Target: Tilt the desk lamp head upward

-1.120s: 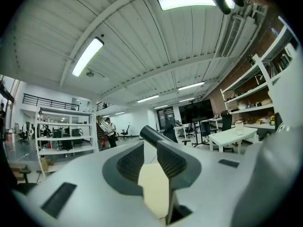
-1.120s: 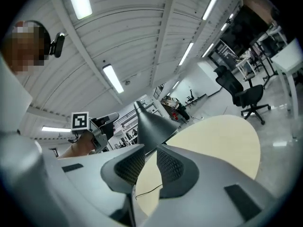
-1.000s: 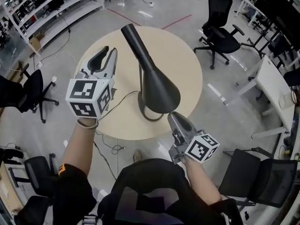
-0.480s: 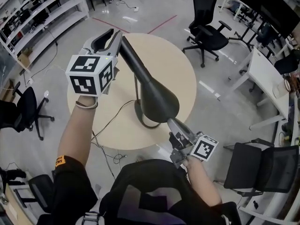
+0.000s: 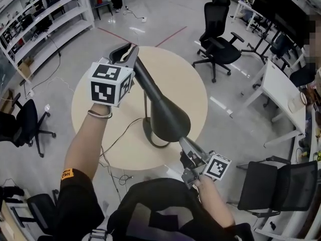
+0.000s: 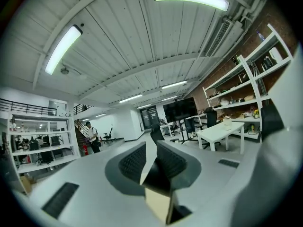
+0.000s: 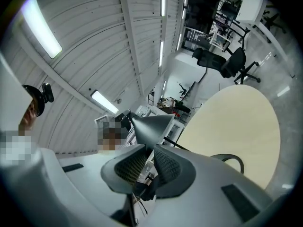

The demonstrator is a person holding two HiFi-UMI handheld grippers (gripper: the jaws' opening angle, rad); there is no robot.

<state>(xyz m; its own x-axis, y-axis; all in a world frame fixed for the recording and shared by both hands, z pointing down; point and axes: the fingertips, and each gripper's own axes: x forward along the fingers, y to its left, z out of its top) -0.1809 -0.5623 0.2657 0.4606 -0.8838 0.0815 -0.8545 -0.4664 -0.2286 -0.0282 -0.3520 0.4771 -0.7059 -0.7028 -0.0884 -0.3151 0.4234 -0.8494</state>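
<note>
Grey right gripper [image 5: 182, 141], nearest the person, jaws nipped on the wide rim of the lamp head [image 5: 168, 115]. Head's long axis runs away up-left over the round table [image 5: 195, 84] to its narrow tail, where left gripper [image 5: 129, 50] sits clamped. My read: raise rim end, tail pivots.

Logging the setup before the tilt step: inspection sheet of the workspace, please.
surface: round beige table, holds only the lamp.
job's things: dark lamp head slopes, shade end low and nearest the person; ring base on the table.
clutter: nothing seen.
grippers: left gripper shut on the lamp head's narrow far end; right gripper shut on the shade rim.
cables: cable runs from the base off the table's left edge.
surroundings: office chairs, shelving, white desk.
</note>
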